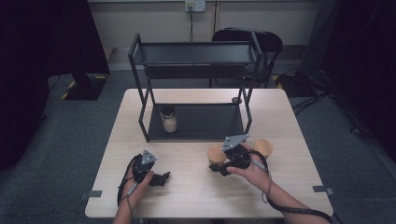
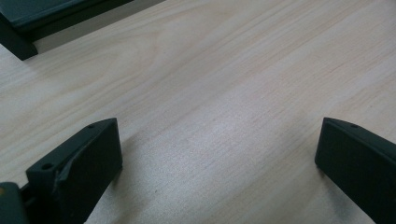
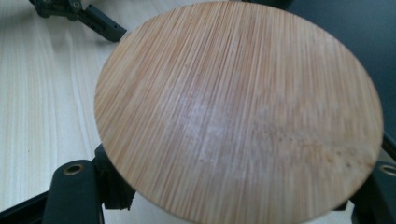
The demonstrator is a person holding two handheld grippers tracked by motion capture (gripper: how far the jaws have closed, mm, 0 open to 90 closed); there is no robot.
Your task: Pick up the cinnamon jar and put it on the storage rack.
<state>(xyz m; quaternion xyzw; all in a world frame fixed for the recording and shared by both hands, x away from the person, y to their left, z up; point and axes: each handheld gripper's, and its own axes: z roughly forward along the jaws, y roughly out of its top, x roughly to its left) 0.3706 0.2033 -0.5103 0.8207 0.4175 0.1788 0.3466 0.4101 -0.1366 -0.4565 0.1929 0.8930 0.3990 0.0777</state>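
Gripping the jar (image 1: 216, 156) low on its body, your right gripper (image 1: 219, 169) has its jaws pinching it under the bamboo lid (image 3: 238, 112), so the lid stays free and the jar upright. It stands on the counter (image 1: 196, 196), at 6 o'clock from the black shelf (image 1: 196, 122). A second jar (image 1: 263, 147) sits at 3 o'clock, well apart from the third jar (image 1: 168, 119) on the shelf. Your left gripper (image 1: 161, 179) rests on the counter, jaws spread, empty.
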